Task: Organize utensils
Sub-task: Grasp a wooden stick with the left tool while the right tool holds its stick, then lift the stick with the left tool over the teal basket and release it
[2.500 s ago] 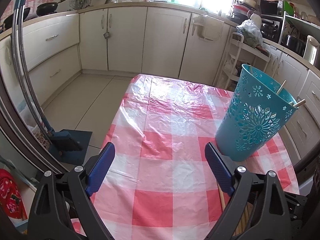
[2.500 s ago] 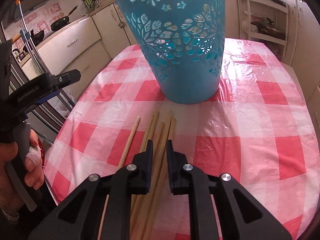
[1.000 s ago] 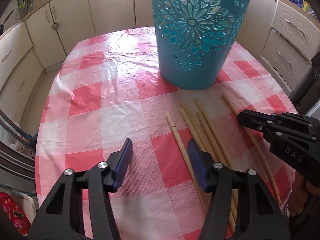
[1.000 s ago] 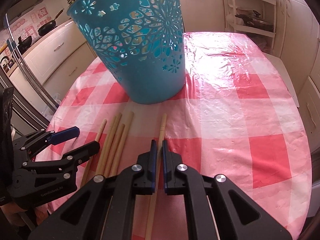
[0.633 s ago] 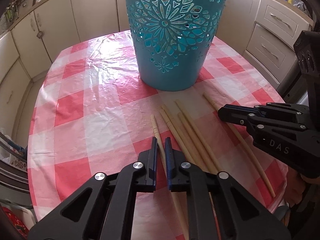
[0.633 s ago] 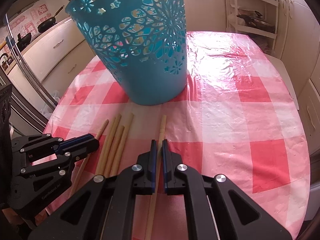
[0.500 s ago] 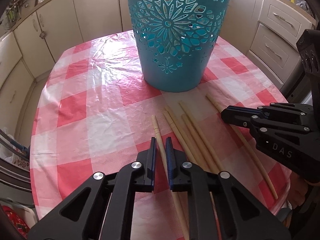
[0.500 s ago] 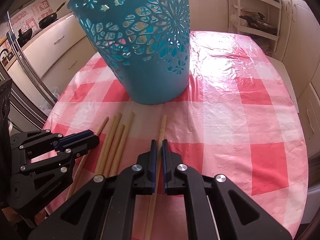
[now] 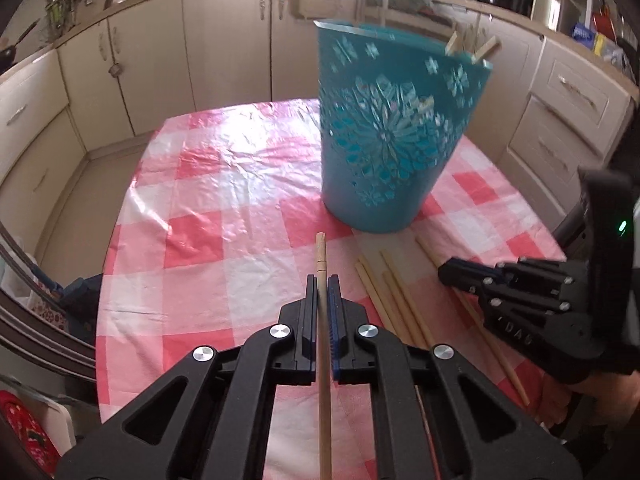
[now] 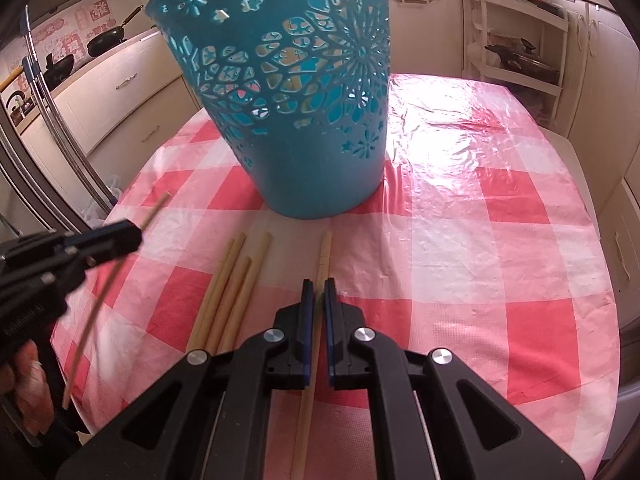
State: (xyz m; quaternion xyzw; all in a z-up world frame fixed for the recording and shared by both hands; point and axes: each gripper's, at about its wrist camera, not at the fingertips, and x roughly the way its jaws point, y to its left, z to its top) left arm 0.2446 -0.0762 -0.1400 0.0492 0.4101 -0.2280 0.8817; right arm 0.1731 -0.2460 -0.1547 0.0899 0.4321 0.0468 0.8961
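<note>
Left gripper [image 9: 322, 288] has just clamped tight on one chopstick [image 9: 321, 252], and it's up off the checked tablecloth [image 9: 208, 216], tip aimed at the far side! Right gripper [image 10: 315, 292] is pinched shut on its own chopstick [image 10: 325, 252], which lies flat on the cloth. Between the two, three loose chopsticks [image 10: 236, 276] rest side by side. Just beyond them stands the teal basket [image 10: 304, 120], upright, with stick ends poking above its far rim [image 9: 472, 46].
</note>
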